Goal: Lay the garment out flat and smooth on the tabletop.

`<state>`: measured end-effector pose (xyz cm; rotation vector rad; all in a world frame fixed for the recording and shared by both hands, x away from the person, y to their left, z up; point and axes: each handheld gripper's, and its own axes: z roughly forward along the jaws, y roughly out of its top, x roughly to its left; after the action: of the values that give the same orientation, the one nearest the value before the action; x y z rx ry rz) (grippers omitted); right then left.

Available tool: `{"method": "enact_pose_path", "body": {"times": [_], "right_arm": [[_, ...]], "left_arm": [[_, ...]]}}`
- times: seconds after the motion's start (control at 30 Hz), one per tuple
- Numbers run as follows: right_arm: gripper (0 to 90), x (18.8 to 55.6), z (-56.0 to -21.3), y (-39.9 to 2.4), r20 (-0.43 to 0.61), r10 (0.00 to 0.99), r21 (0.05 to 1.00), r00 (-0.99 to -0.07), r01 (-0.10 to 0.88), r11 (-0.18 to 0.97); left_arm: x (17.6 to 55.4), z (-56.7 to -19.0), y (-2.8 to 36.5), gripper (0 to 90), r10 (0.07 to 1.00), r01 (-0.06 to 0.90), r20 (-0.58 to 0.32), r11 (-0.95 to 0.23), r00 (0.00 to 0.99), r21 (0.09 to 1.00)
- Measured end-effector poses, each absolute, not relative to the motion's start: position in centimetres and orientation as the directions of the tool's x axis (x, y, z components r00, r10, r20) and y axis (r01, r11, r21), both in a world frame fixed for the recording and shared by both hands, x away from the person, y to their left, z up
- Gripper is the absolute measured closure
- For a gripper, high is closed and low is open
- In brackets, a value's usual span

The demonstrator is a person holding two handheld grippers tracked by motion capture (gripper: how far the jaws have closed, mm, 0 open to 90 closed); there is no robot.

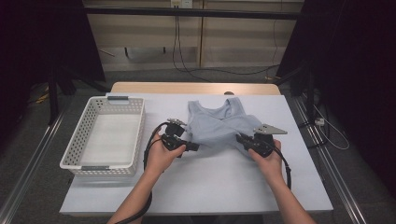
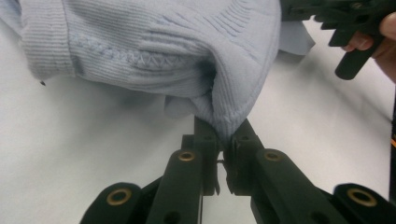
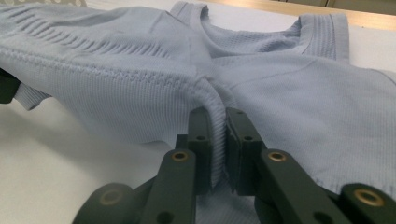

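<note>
Jaws of both the left gripper (image 1: 193, 147) and right gripper (image 1: 241, 138) pinch the pale-blue top's (image 1: 216, 125) near hem; folding looks underway, with the basket (image 1: 84, 125) at left unfilled.

Table (image 1: 201, 186) has a white top sheet; a strip of bare wood shows along its far edge. Two things lie directly on it, placed relative to the white basket (image 1: 103, 135): the basket sits at the table's left side, long axis running near to far, perforated walls, grey label tabs on its near and far rims. Light blue tank top (image 1: 219, 127) lies right of the basket, apart from it, around table centre, neckline toward the far edge, lower corners folded in across each other. In both gripper views part of its hem is lifted off the sheet, the rest resting on it
</note>
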<state>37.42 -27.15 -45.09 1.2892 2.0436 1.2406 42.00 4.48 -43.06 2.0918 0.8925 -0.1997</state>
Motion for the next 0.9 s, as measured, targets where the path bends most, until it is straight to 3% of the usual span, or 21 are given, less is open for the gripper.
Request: {"method": "enact_pose_path", "body": {"times": [0.13,0.23,0.4,0.57,0.9], "right_arm": [[71.3,37.2,-45.2,-27.1,0.092,0.867,0.845,-0.489,0.498,0.192],[51.9,37.0,-45.1,-27.2,0.085,0.880,0.837,-0.467,0.513,0.191],[31.9,36.1,-45.1,-28.0,0.079,0.893,0.830,-0.444,0.526,0.188],[23.3,35.2,-44.9,-28.6,0.077,0.886,0.826,-0.457,0.527,0.201],[18.0,34.3,-44.7,-29.6,0.074,0.894,0.825,-0.441,0.531,0.193]], "left_arm": [[42.2,-43.1,4.7,84.9,0.531,0.665,-0.433,-0.395,0.729,0.634],[42.2,-42.9,4.9,84.9,0.533,0.666,-0.435,-0.387,0.726,0.637],[42.3,-42.6,5.0,85.0,0.529,0.668,-0.444,-0.375,0.723,0.642],[42.4,-42.5,5.1,84.9,0.530,0.668,-0.444,-0.369,0.722,0.646],[42.6,-42.3,5.2,84.9,0.534,0.673,-0.447,-0.368,0.718,0.642]]}}
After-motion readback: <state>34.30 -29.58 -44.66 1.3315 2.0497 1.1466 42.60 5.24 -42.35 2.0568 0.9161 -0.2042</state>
